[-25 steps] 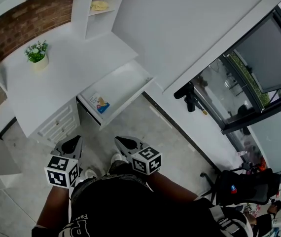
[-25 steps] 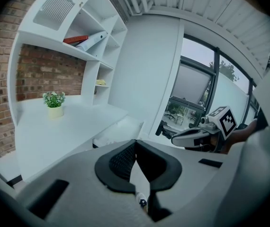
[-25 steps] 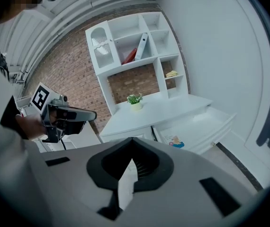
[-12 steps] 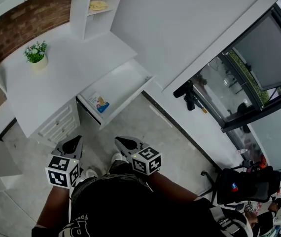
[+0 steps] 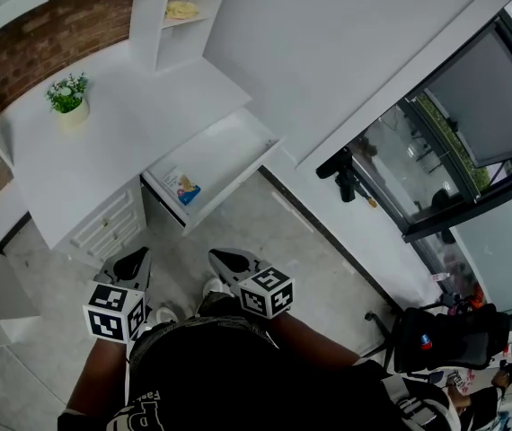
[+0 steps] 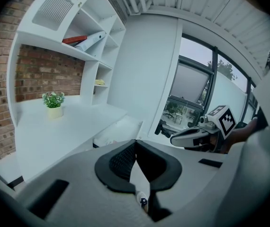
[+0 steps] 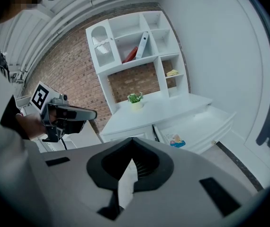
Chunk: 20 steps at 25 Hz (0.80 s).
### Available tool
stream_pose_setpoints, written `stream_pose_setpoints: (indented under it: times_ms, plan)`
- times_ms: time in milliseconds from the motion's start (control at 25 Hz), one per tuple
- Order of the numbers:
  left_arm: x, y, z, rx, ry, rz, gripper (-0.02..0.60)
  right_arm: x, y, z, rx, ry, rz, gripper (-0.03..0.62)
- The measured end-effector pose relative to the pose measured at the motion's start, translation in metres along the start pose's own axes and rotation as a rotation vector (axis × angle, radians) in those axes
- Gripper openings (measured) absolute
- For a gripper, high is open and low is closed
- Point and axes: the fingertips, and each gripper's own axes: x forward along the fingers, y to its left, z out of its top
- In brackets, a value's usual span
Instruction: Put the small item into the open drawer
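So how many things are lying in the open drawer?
1: a small picture card, at the end of the drawer nearest the person. The part under the desk may hide more.
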Motion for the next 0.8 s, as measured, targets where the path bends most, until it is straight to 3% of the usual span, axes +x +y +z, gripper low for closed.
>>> stream_pose_setpoints:
  times_ms: [800]
  plan:
    - [0.0000,0.0069,-0.0037,-0.018,0.004,0.001,0.017,0.0061,0.0021,-0.0011,0.032,0.033,0.018,0.003]
